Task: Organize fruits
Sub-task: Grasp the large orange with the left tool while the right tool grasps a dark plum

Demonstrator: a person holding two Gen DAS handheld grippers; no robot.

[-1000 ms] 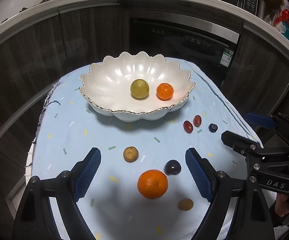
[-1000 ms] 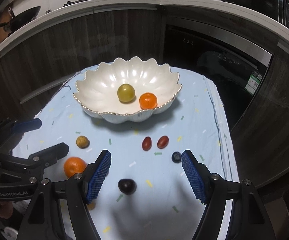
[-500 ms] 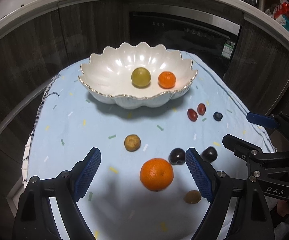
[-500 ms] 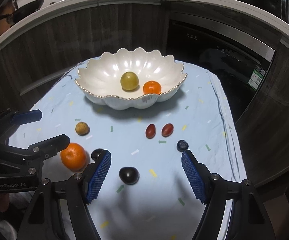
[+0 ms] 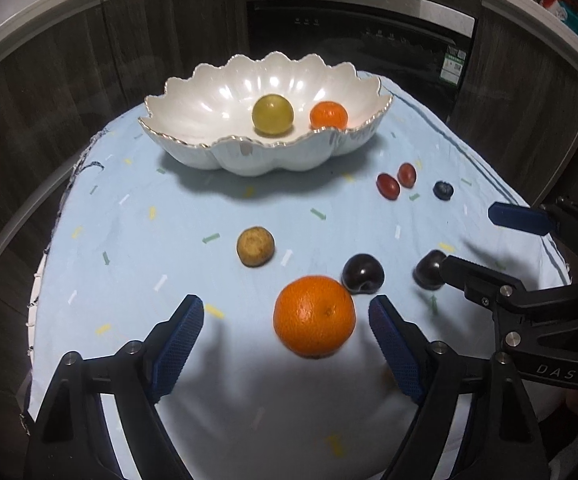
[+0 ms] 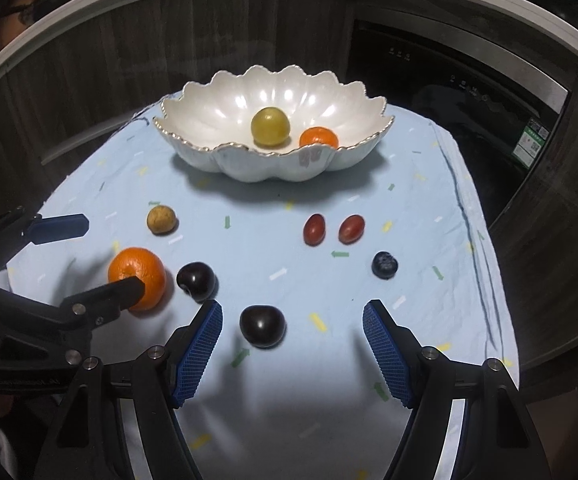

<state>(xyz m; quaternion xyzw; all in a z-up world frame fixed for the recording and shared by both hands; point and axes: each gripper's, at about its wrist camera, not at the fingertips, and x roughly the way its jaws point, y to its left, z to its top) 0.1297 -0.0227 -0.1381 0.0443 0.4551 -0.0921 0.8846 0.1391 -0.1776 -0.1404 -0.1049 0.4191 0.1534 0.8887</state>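
**Closing in on the orange**

Narrowing around the large orange [image 5: 314, 315], the left gripper [image 5: 285, 334] had its pads off it. Right gripper [image 6: 292, 340] gaped over a dark plum [image 6: 262, 326]. Farther off sat the bowl [image 5: 225, 156].

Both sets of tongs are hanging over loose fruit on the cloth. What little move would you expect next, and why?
Probably the left tongs sink a little more and finish closing on the big orange, which sits between the closing pads, untouched. The right tongs, open, frame a dark plum likewise. The white bowl already holds two fruits.
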